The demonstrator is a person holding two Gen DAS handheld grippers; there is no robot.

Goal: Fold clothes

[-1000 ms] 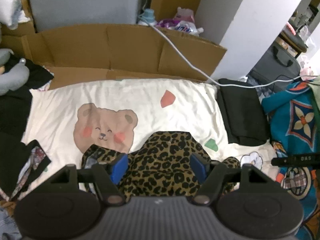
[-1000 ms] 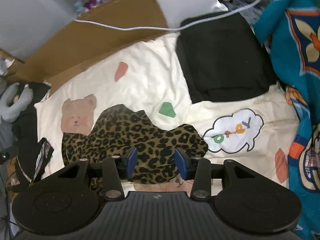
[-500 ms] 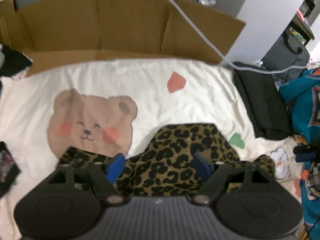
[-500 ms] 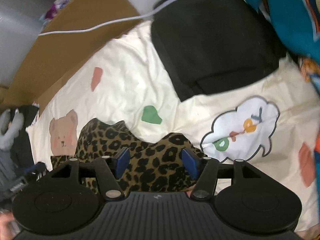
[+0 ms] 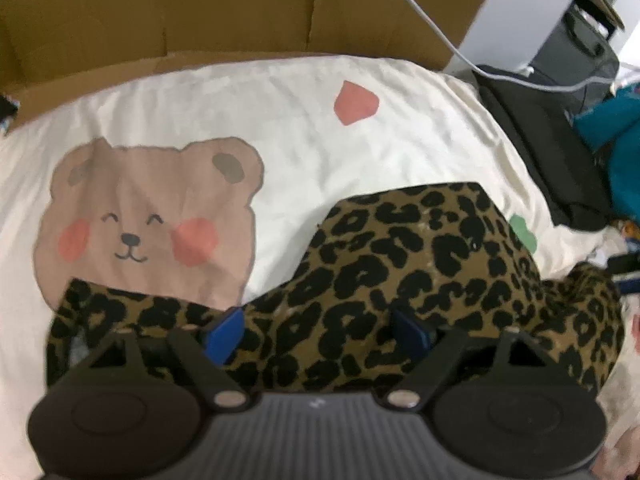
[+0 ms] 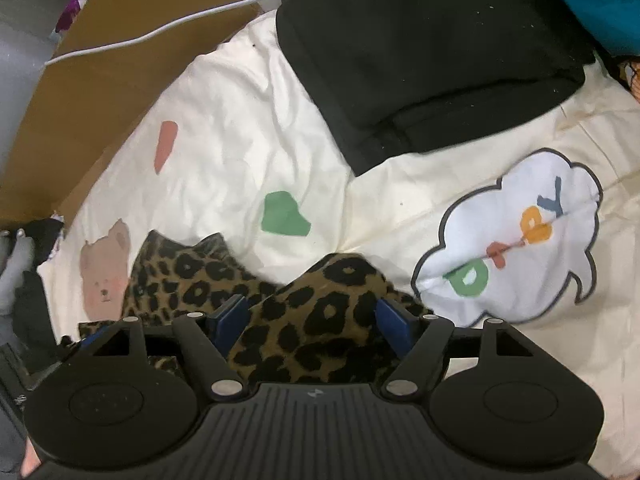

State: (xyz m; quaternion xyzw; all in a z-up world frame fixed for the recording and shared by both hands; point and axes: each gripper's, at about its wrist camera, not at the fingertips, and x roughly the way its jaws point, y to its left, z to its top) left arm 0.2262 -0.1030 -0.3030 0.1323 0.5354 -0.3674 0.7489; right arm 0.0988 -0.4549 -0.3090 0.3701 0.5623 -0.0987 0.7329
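Observation:
A leopard-print garment (image 5: 400,264) lies crumpled on a cream bedsheet (image 5: 280,120) printed with a bear. My left gripper (image 5: 316,330) is open, low over the garment's near edge, with the cloth between its blue pads (image 5: 222,334). In the right wrist view the same garment (image 6: 312,312) bunches up between the blue pads (image 6: 230,316) of my right gripper (image 6: 310,320), which is open and down at the cloth. I cannot tell whether either gripper touches the cloth.
A folded black garment (image 6: 432,52) lies on the sheet's far right. Cardboard (image 5: 240,8) stands behind the bed with a white cable (image 5: 460,48) across it. Teal patterned fabric (image 5: 616,140) lies at the right. Dark clothes (image 6: 28,312) sit at the left edge.
Both grippers have moved forward and down to the leopard garment, which now fills more of both views. The right gripper's jaws have opened wider.

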